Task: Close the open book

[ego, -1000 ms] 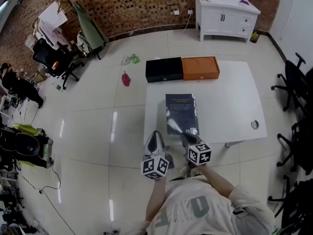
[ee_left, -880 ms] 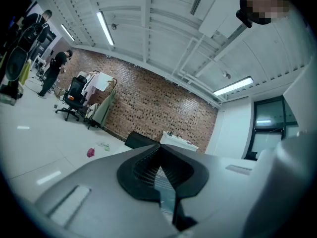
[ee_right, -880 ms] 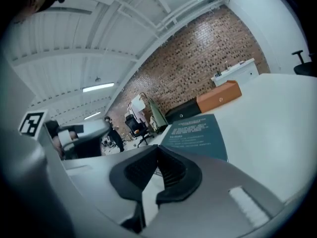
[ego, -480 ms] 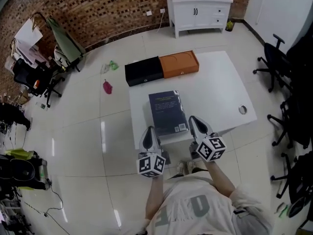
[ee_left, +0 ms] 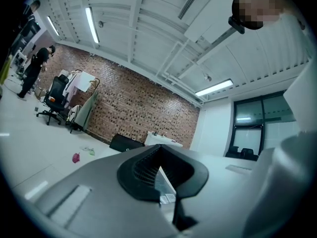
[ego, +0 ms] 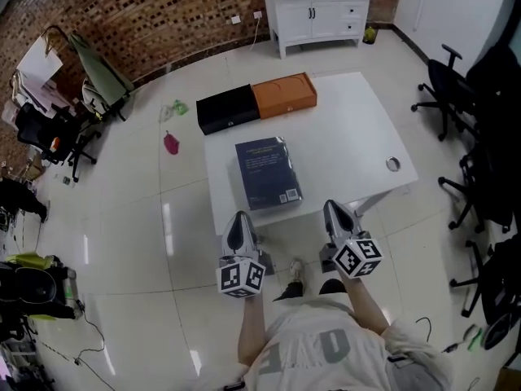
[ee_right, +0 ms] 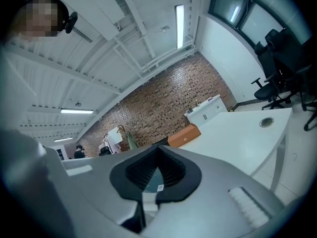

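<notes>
Left claw (ego: 238,221) and right claw (ego: 335,212) are pinched together, empty, just off the table (ego: 350,129). The book (ego: 267,172) lies shut, flat near that edge. It looks stiff, fairly heavy and slick-covered, so best gripped at the cover's edge.

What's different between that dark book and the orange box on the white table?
The book is dark blue, the orange box bright orange. The book lies near the person's side of the table, the orange box at the far edge. The book's long side points away from the person; the orange box's runs across. Both lie flat.
</notes>
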A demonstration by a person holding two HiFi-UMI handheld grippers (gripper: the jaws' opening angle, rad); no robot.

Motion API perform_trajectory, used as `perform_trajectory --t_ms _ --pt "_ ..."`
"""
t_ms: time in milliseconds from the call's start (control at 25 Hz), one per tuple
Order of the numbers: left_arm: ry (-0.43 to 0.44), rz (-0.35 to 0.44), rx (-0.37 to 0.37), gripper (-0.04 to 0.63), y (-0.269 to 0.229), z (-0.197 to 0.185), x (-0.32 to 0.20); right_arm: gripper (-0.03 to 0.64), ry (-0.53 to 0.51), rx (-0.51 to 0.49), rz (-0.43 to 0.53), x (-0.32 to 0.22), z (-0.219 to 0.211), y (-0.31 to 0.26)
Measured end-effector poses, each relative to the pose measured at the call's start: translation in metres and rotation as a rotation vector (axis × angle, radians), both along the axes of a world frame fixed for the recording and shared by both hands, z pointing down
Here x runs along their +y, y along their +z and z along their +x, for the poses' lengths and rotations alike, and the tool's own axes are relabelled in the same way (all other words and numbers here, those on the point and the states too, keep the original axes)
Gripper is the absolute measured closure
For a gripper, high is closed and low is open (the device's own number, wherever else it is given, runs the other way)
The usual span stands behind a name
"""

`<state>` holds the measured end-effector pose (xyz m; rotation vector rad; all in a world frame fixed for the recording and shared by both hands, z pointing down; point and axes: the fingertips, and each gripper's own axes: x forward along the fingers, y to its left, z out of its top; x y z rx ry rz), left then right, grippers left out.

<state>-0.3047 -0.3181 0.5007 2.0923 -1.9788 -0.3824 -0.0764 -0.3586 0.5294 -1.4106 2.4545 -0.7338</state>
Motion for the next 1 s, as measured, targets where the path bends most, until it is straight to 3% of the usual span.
perform_trajectory --t_ms 120,200,280,440,640,1000 --pt "0.024 -0.008 -0.054 0.583 -0.002 0.032 0.024 0.612 -0.003 0.093 0.101 0.038 0.026 -0.017" --pt "0.025 0.036 -0.093 0.583 -0.017 0.063 0.053 0.612 -0.032 0.202 0.213 0.075 0.044 -0.036" --pt "0.013 0.073 -0.125 0.583 -0.032 0.095 0.089 0.612 -0.061 0.249 0.283 0.112 0.061 -0.055" --pt "-0.028 0.055 -0.116 0.581 -0.041 0.153 0.18 0.612 -0.078 0.223 0.268 0.195 0.109 -0.072" --pt "-0.011 0.051 -0.067 0.581 -0.049 0.217 0.285 0.612 -0.115 0.162 0.244 0.291 0.161 -0.087" --pt "0.04 0.113 -0.139 0.581 -0.089 0.274 0.369 0.614 -0.103 0.155 0.282 0.396 0.206 -0.109"
